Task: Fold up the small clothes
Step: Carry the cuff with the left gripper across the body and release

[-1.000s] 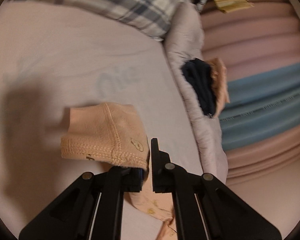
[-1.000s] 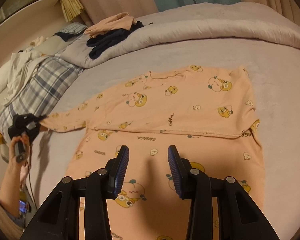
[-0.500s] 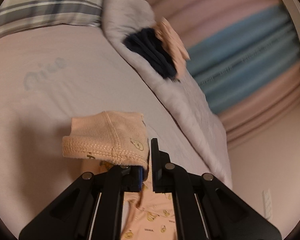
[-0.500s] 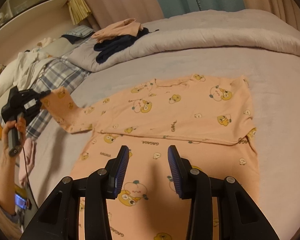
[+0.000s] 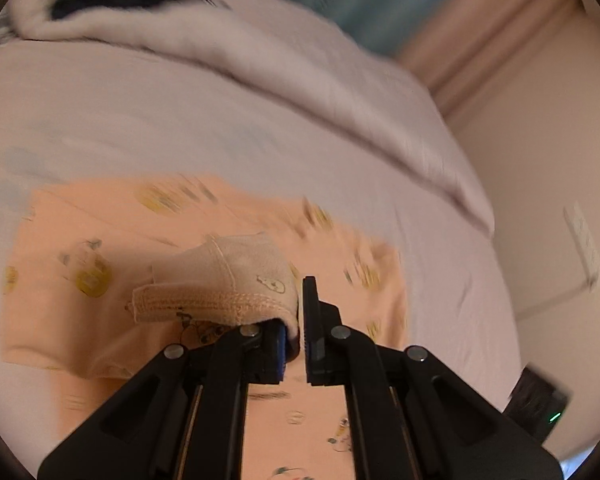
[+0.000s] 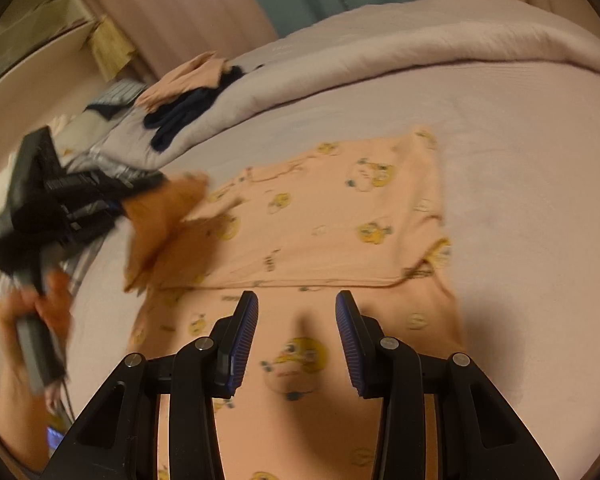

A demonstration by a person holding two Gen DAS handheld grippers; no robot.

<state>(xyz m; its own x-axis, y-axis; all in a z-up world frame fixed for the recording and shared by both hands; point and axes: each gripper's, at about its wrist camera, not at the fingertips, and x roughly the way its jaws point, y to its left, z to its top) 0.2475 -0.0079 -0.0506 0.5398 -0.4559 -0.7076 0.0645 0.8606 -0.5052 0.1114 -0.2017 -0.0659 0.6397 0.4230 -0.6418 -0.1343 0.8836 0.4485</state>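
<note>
A peach child's garment with yellow cartoon prints (image 6: 324, 216) lies spread on the bed, its top part folded down over the lower part. My left gripper (image 5: 298, 320) is shut on the cuff of its sleeve (image 5: 220, 284) and holds it raised above the garment's body (image 5: 80, 248). The left gripper also shows in the right wrist view (image 6: 112, 196), carrying the sleeve (image 6: 168, 216) over the garment's left side. My right gripper (image 6: 296, 340) is open and empty, hovering above the lower part of the garment.
A rolled grey duvet (image 6: 420, 44) runs along the far side of the bed, with dark and peach clothes (image 6: 188, 100) piled on it. A plaid pillow (image 6: 116, 94) and a shelf lie at far left. Pink and blue curtains hang behind.
My left gripper has swung the sleeve inward from the bed's left side to above the garment's body. The right gripper has stayed open over the lower part.
</note>
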